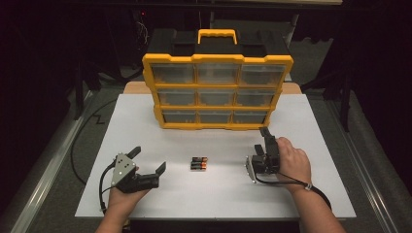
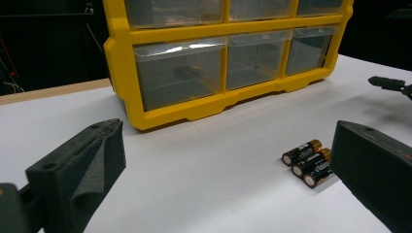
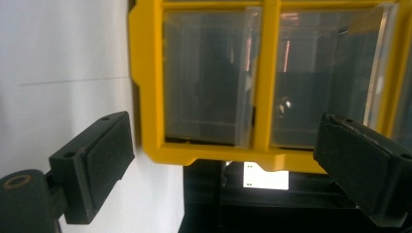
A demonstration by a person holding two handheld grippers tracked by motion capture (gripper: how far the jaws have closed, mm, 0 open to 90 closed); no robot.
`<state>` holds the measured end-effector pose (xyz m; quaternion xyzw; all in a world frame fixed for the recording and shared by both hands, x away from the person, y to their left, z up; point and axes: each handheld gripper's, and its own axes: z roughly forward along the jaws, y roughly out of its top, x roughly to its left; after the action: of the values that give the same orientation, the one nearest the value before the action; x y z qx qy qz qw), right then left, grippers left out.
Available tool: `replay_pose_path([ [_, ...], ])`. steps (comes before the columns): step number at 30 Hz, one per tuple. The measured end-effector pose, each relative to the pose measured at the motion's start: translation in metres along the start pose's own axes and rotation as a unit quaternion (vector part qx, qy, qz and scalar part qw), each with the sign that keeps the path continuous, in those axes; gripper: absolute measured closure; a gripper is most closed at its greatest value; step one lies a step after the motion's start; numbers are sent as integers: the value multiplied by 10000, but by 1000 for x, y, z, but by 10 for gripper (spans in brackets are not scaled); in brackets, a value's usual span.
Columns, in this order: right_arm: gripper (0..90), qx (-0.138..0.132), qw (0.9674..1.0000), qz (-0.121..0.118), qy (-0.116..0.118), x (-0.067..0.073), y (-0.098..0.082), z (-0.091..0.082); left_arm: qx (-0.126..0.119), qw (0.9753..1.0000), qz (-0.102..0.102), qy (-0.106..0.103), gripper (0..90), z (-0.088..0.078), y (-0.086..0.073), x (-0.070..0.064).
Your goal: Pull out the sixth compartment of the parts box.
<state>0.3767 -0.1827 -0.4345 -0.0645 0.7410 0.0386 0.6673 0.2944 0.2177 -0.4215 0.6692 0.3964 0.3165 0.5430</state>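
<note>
White table (image 1: 311, 145) top, matte, rectangular, with a bare wooden strip along its far edge. Yellow organiser (image 1: 217, 92) with clear drawers stands upright at the far middle of the surface, base flat on it. Three batteries (image 1: 198, 163) lie side by side, touching, near the centre, well in front of the organiser.

Left gripper (image 2: 228, 174), jaws wide apart w/ nothing between, low over white counter (image 2: 194, 194); three batteries (image 2: 307, 163) side by side near right jaw, yellow drawer organizer (image 2: 223, 53) behind w/ clear drawers.
</note>
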Motion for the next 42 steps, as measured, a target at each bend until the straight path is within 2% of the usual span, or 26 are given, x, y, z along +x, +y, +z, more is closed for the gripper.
replay_pose_path([
  [4, 113, 19, 10000, -71, -17, -4, 4, 1, -9, 10000, -10, -9, 10, 0, 0, 0],
  [9, 143, -7, 9999, -109, -41, -17, 12, 4, -12, 10000, 1, -10, 10, 0, 0, 0],
  [17, 266, 53, 9999, -123, -104, -43, 17, 11, -1, 10000, -5, -24, 10, 0, 0, 0],
  [18, 283, 46, 9997, -186, -125, -46, 17, 11, -1, 10000, -5, -24, 10, 0, 0, 0],
  [22, 352, 65, 9999, -67, -90, -54, 15, 14, -14, 10000, -11, -32, 11, 1, 0, 0],
  [27, 395, 95, 9998, -75, -148, -61, 14, 17, -20, 10000, -1, -23, 10, 0, 0, 1],
  [29, 444, 135, 9999, -27, -103, -66, 13, 19, -28, 10000, -3, -23, 11, -1, 0, 0],
  [37, 504, 116, 9998, 17, -140, -80, 15, 26, -17, 10000, 38, -49, 11, 0, 0, 0],
  [42, 563, 188, 9998, 74, -75, -92, 16, 34, -35, 10000, 44, -53, 10, -1, 1, 0],
])
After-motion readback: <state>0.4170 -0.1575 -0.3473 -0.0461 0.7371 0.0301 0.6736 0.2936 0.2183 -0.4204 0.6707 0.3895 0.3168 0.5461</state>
